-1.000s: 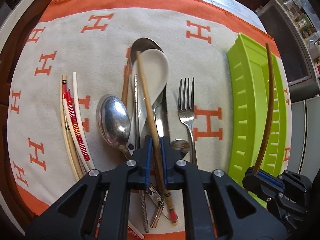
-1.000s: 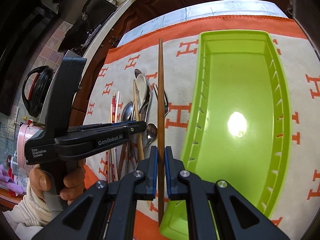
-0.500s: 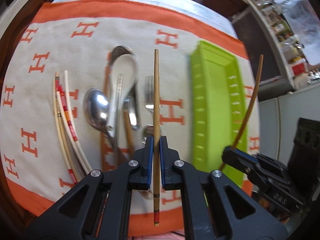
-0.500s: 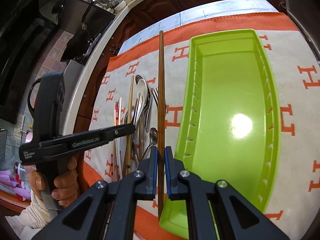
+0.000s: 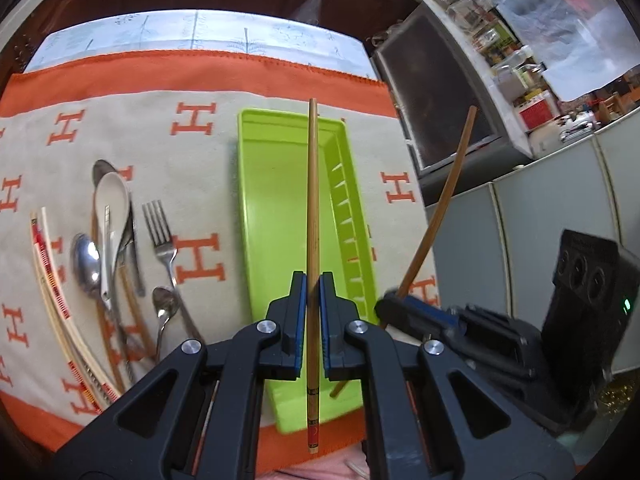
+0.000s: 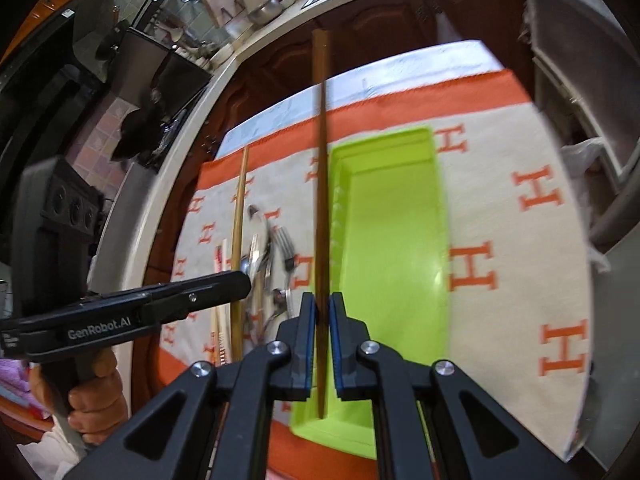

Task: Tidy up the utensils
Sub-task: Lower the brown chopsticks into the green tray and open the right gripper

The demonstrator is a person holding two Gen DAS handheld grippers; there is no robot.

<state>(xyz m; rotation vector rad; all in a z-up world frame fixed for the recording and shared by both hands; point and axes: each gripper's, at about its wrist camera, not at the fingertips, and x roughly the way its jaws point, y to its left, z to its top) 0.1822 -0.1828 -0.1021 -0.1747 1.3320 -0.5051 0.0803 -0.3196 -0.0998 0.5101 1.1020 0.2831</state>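
My left gripper [image 5: 313,280] is shut on a light wooden chopstick [image 5: 313,208] with a red-marked end, held in the air over the lime green tray [image 5: 276,216]. My right gripper [image 6: 322,300] is shut on a darker brown chopstick [image 6: 321,184], lifted above the tray's [image 6: 396,240] left rim. Each gripper appears in the other's view: the right one [image 5: 394,306] with its dark chopstick [image 5: 440,208], the left one [image 6: 240,284] with its light chopstick [image 6: 239,216]. The tray lies bare inside. Several utensils stay on the cloth: a white ceramic spoon [image 5: 114,204], a fork [image 5: 160,232], metal spoons [image 5: 86,264].
An orange-bordered beige cloth [image 5: 192,184] with orange H marks covers the table. Pale chopsticks [image 5: 52,288] with red bands lie at its left. A dark appliance [image 5: 436,92] and grey cabinets [image 5: 520,220] stand to the right. A person's hand [image 6: 94,404] grips the left tool's handle.
Both grippers rose off the cloth. The left one pulled the light chopstick out of the utensil pile and carried it right, over the green tray. The right one lifted with its dark chopstick.
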